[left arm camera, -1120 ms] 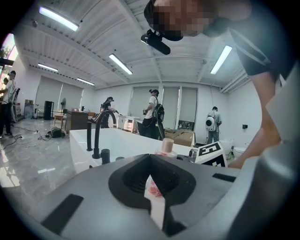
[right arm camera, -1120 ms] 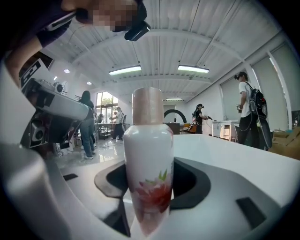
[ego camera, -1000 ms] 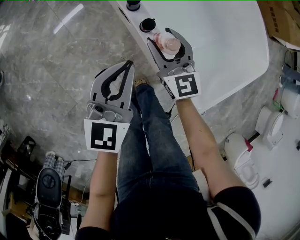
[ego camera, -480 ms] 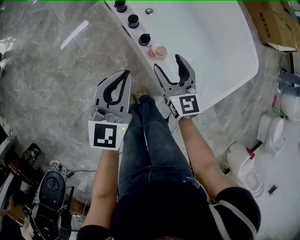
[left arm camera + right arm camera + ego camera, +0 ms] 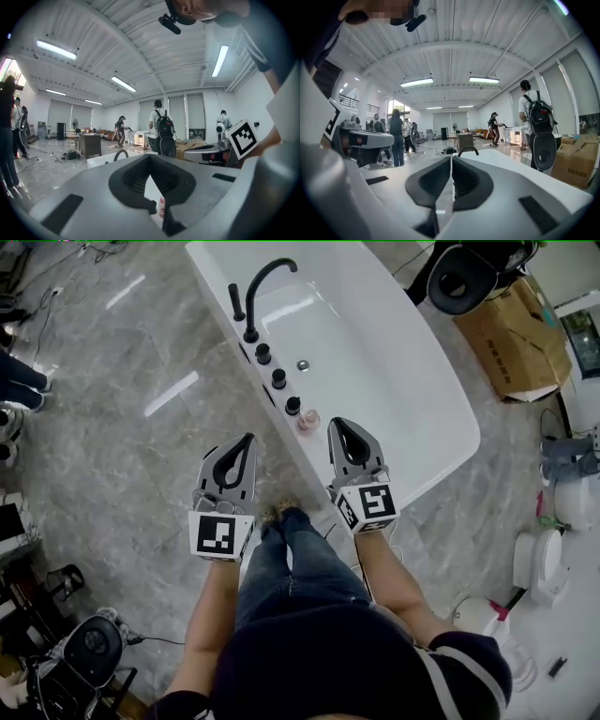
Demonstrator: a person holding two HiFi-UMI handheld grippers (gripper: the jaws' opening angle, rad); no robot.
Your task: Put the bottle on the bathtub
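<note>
A small pink bottle (image 5: 308, 420) stands upright on the near rim of the white bathtub (image 5: 375, 352), at the end of a row of black knobs (image 5: 278, 378). My right gripper (image 5: 343, 424) hovers just right of the bottle, above the tub's edge, shut with nothing between its jaws (image 5: 451, 157). My left gripper (image 5: 246, 440) is over the grey floor, left of the bottle and apart from it, also shut and empty (image 5: 150, 157). In the left gripper view, a strip of the bottle (image 5: 161, 206) shows through the slit between the jaws.
A black curved faucet (image 5: 265, 282) rises at the tub's far end, with a drain (image 5: 303, 365) in the basin. A cardboard box (image 5: 511, 334) lies beyond the tub. White toilets (image 5: 544, 559) stand at right. People (image 5: 396, 136) stand around the hall.
The right gripper let go of the bottle, leaving it on the rim, drew back toward me and shut. The head view rose, so more of the tub shows.
</note>
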